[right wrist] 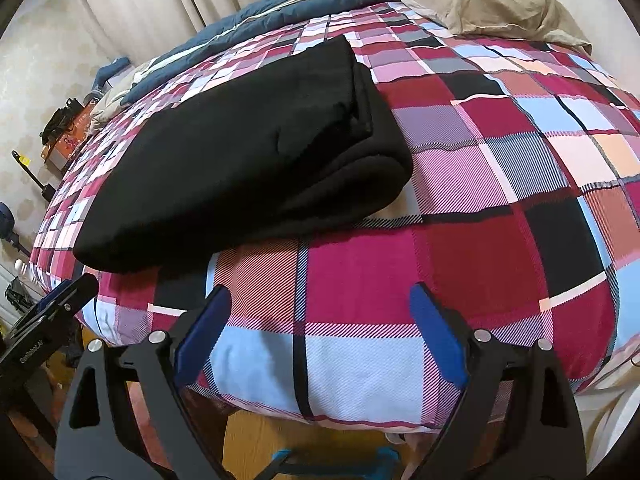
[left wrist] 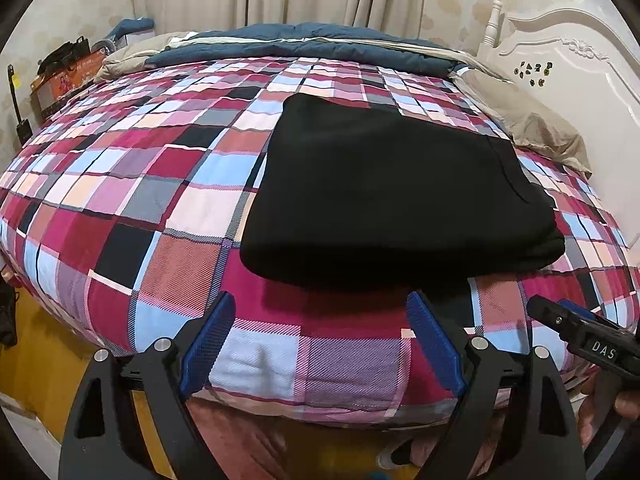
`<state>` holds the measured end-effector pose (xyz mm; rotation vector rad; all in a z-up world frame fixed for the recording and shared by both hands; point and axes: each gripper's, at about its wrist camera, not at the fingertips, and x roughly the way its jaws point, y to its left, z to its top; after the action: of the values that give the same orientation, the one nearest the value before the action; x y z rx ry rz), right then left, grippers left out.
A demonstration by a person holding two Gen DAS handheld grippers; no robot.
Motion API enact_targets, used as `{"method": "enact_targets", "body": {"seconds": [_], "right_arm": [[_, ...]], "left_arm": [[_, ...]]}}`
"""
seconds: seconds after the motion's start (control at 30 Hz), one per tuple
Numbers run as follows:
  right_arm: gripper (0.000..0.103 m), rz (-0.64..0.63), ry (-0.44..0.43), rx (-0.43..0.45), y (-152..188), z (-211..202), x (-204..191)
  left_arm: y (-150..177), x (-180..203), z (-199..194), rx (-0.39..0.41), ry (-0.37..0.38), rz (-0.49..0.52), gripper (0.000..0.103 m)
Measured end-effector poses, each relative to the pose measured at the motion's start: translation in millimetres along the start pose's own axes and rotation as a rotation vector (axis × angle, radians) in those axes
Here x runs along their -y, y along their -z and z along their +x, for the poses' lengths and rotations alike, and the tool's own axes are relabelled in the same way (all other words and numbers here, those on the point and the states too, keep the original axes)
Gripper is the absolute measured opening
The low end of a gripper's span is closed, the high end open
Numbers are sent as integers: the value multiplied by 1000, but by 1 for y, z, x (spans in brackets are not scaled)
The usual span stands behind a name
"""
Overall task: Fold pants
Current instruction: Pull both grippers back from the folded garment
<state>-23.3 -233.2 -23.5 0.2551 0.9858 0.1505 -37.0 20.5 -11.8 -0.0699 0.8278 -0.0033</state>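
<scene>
Folded pants (left wrist: 392,188) on bedspread (left wrist: 132,200); pillow (left wrist: 528,120) behind, right; duvet (left wrist: 304,42) probably beyond.

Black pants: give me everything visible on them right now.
The black pants are plain, thick and soft-looking, like fleece. They are folded into a compact, layered bundle with stacked edges and a rounded fold along one side. The bundle lies flat on the plaid bedspread, near the bed's front edge. Nothing else touches it; both grippers stand open, short of it.
</scene>
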Motion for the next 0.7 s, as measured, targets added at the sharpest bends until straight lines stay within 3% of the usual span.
{"method": "enact_targets", "body": {"seconds": [0.27,0.47,0.7], "right_arm": [[90,1,0,0,0,0,0],[91,-2,1,-2,3,-1,-1],[91,-6,0,-6,6,0,-2]], "left_arm": [[-2,5,-3,7,-31,33,86],[-5,10,-11,56,-38,54,86],[-9,12,-6,34,-54,59,86]]}}
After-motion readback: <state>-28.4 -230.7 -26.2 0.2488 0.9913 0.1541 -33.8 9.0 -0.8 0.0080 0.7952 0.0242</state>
